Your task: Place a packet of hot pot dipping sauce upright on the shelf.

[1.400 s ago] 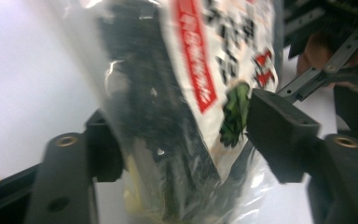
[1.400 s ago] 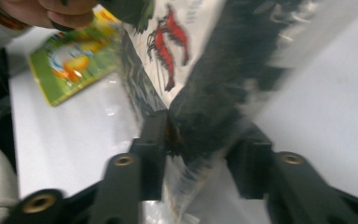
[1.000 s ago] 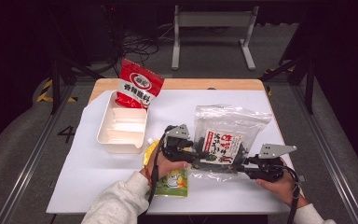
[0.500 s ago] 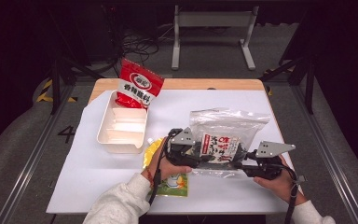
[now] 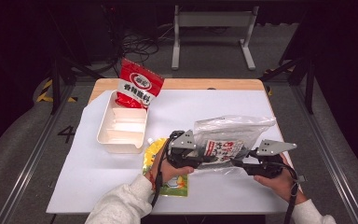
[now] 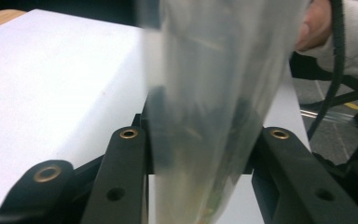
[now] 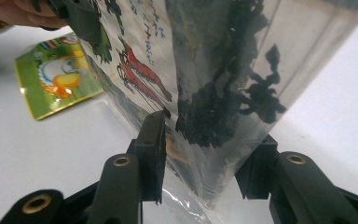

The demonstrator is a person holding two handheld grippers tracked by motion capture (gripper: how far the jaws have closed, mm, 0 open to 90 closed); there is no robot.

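Nearest to me, both hands come in at the table's (image 5: 98,186) front edge. My left gripper (image 5: 204,158) and right gripper (image 5: 238,163) point at each other w/ the clear bag (image 5: 230,135) held between them, lower edge of the bag at the tips.

Left gripper view: bag (image 6: 214,116) fills the gap btwn the jaws, both pads against the film, so clamped on it; jaws have just been closing. Right gripper view: bag (image 7: 205,93) w/ dark dried stuff and red print sits btwn the jaws, both pads on the film, gripping it; jaws have just been opening a bit.

Just under my left hand (image 5: 172,170) lies a yellow-green pouch (image 5: 161,154), flat on the white mat. Farther back-left, a cream tray (image 5: 103,135), near the pouch. Beyond it, a red snack bag (image 5: 140,88) leans at the tray's far end.
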